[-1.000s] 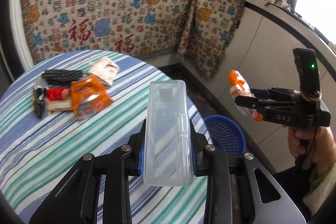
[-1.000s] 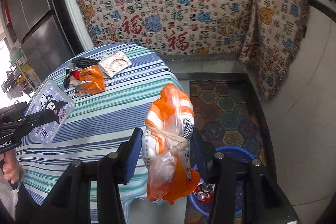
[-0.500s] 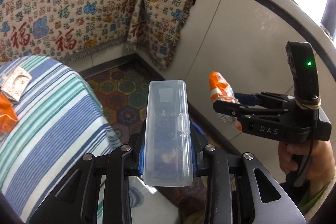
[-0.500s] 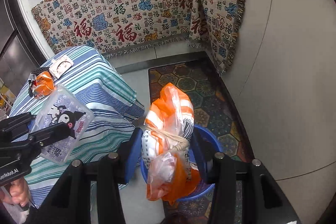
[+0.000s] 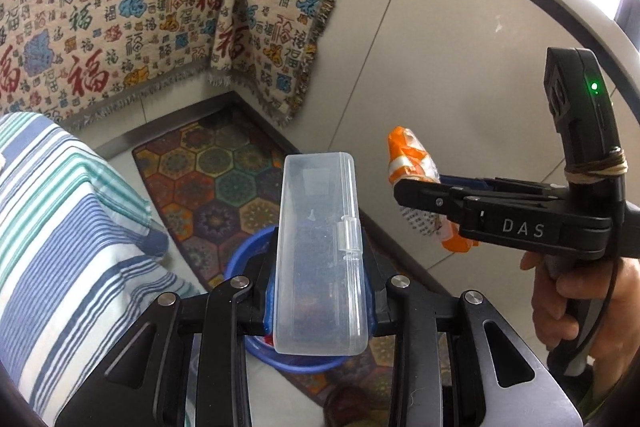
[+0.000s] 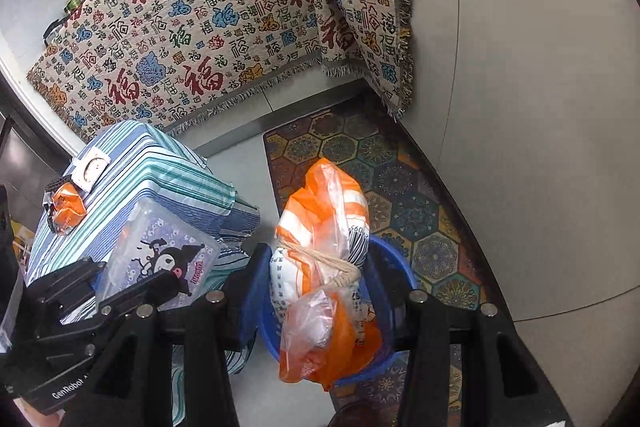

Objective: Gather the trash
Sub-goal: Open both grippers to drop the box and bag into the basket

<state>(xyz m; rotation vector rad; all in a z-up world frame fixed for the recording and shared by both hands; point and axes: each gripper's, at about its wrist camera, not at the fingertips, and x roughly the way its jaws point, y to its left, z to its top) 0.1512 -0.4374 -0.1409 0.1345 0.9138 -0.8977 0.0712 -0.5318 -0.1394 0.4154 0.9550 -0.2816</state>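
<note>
Trash in both grippers, held above the round blue plastic basin (image 5: 256, 255) on the floor.

At nine o'clock in the right wrist view, the left gripper (image 6: 132, 287) has its fingers closed part-way on the clear rectangular plastic box (image 6: 160, 263) with a cartoon print, beside the blue-and-green striped tablecloth (image 6: 160, 171); more litter lies on the table at ten o'clock. At six o'clock the right gripper (image 6: 316, 279) pinches the orange-and-white plastic bag (image 6: 320, 227) tied with twine, its jaws moderately apart around the bundle. The basin sits directly beneath, on the patterned hexagon mat (image 6: 400, 187). To do the drop well, I would centre each item over the basin, lower it close to the rim, then release one at a time so nothing bounces out.
</note>
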